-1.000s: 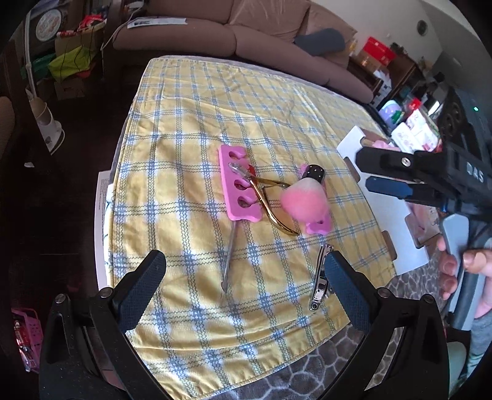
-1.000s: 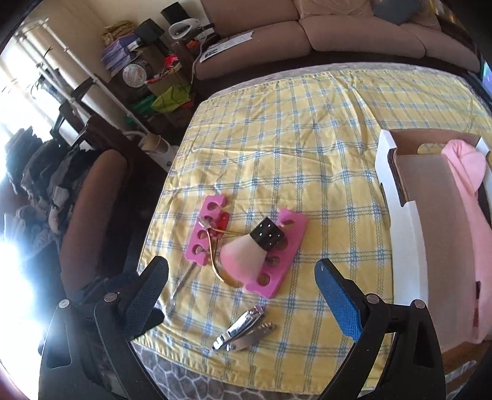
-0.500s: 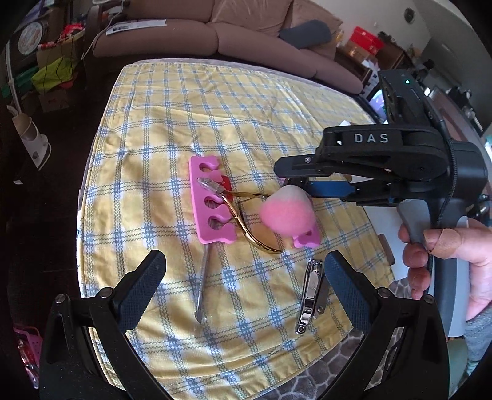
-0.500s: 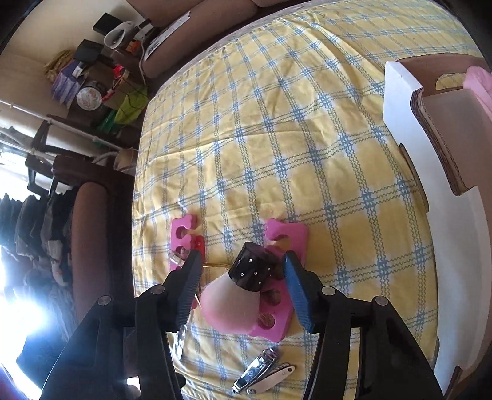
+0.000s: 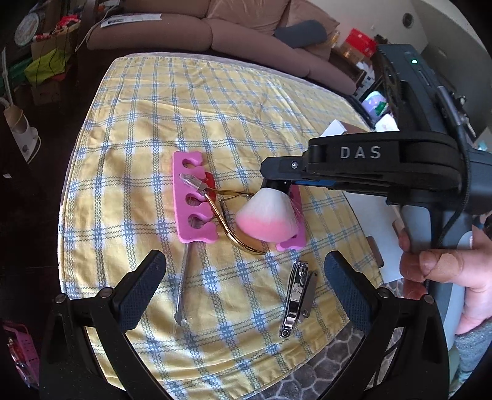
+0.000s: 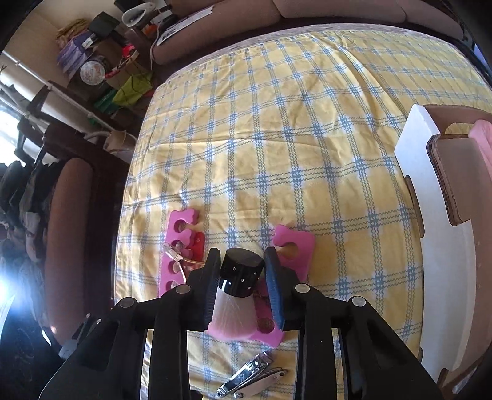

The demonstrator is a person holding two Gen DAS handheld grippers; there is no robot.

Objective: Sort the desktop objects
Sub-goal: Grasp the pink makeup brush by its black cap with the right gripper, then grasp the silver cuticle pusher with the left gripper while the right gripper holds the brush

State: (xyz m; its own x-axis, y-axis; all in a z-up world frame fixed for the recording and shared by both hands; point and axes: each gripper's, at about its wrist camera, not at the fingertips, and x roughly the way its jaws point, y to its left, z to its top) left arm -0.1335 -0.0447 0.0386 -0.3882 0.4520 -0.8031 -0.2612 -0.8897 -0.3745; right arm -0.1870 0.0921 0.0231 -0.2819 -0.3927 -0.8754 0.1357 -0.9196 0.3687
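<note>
A pink-and-white fluffy brush [image 5: 267, 220] with a black studded handle [image 6: 241, 272] lies on a pink toe separator [image 6: 295, 244]. My right gripper [image 6: 243, 278] has its two fingers pressed on either side of the black handle; it also shows in the left wrist view [image 5: 276, 184]. A second pink toe separator [image 5: 192, 197], gold cuticle nippers [image 5: 227, 212], a thin metal tool [image 5: 183, 283] and silver nail clippers [image 5: 296, 298] lie on the yellow checked cloth [image 5: 215, 117]. My left gripper [image 5: 243, 289] is open and empty above the front of the cloth.
A white and brown cardboard box [image 6: 430, 215] with something pink inside stands at the right of the table. A brown sofa [image 5: 215, 27] runs along the far side. Clutter and a chair [image 6: 67, 221] stand to the left.
My right gripper has come down over the brush and closed in on its black handle. The left gripper has stayed open and shifted only slightly.
</note>
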